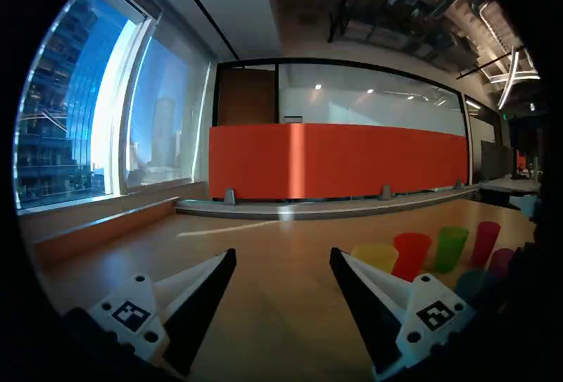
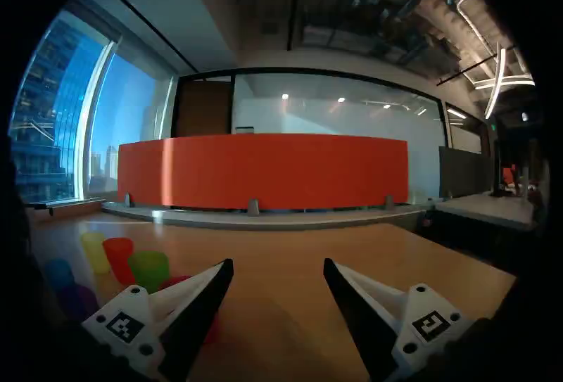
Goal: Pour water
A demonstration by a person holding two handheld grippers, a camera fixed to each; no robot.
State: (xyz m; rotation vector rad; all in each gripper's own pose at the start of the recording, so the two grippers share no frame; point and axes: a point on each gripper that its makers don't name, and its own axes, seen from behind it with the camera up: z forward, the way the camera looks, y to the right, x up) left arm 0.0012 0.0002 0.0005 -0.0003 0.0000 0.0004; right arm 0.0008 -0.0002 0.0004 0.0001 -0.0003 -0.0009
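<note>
Several coloured plastic cups stand in a cluster on the wooden table. In the left gripper view a yellow cup (image 1: 376, 255), a red cup (image 1: 412, 254), a green cup (image 1: 451, 247) and a pink cup (image 1: 485, 241) sit to the right of my open left gripper (image 1: 281, 262), partly behind its right finger. In the right gripper view the yellow cup (image 2: 93, 251), red cup (image 2: 118, 259) and green cup (image 2: 148, 270) stand to the left of my open right gripper (image 2: 277, 269). A blue cup (image 2: 59, 274) and a purple cup (image 2: 79, 300) are dim at the far left. Both grippers hold nothing.
The wooden table (image 1: 281, 241) runs back to an orange partition (image 1: 338, 160) with a glass wall above it. Large windows (image 1: 84, 129) line the left side. Another desk (image 2: 485, 209) stands to the right, beyond the table edge.
</note>
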